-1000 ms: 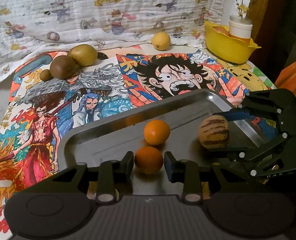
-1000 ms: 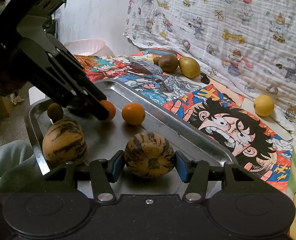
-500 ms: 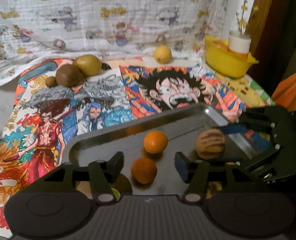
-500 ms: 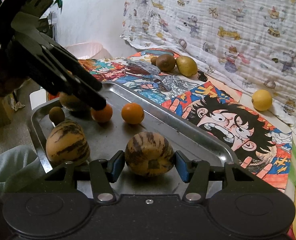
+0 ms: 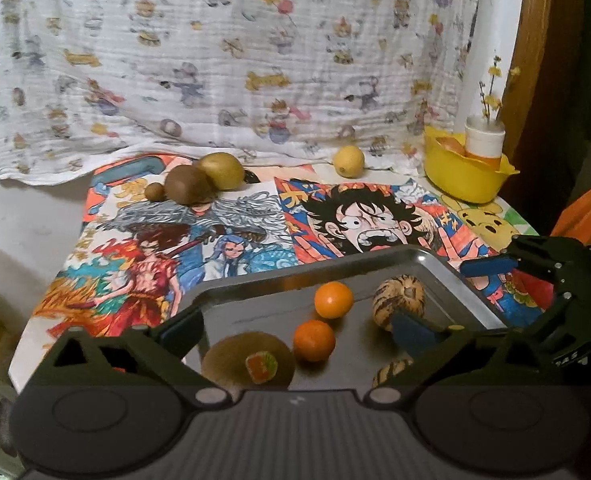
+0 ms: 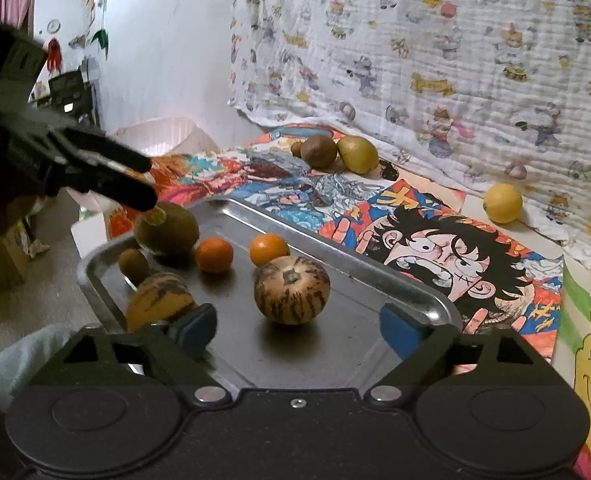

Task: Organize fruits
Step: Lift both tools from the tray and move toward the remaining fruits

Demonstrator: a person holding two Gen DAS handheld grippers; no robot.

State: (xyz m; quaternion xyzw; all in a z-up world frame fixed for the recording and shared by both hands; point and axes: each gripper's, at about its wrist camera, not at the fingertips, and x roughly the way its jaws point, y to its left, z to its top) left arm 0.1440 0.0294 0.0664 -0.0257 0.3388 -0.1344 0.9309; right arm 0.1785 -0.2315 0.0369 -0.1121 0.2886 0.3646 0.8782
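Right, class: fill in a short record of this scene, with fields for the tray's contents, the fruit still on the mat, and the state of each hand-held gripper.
tray: metal, on the printed mat
on tray: two oranges, two striped melons, kiwi with sticker, small brown fruit
on mat: lemon, three fruits clustered
left hand-held gripper: open, just opened, holding nothing
right hand-held gripper: open, just opened, melon released

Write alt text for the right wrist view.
The open right gripper frames a striped melon resting free on a metal tray, beside two oranges, a kiwi and another melon. The left gripper hovers over the kiwi.
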